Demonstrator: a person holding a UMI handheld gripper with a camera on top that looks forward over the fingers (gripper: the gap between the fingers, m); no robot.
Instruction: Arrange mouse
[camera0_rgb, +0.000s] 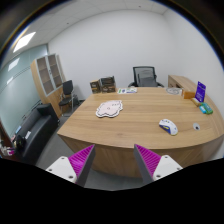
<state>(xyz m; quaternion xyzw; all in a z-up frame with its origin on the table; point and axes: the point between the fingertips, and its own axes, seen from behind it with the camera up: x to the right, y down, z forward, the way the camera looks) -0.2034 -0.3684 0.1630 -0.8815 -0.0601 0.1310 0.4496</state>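
A white computer mouse (168, 126) lies on the wooden conference table (135, 133), on its right part, well beyond my fingers and to their right. A white mouse mat with a printed pattern (109, 109) lies on the table farther back, left of the mouse. My gripper (113, 160) is held in front of the table's near edge, far from both. Its two fingers with magenta pads (81, 157) stand wide apart with nothing between them.
A purple box (200, 91) and small items (205, 108) stand at the table's right end. A black office chair (146, 76) is behind the table, another chair (67, 96) at the left by a wooden cabinet (47, 74). A black sofa (30, 130) is at left.
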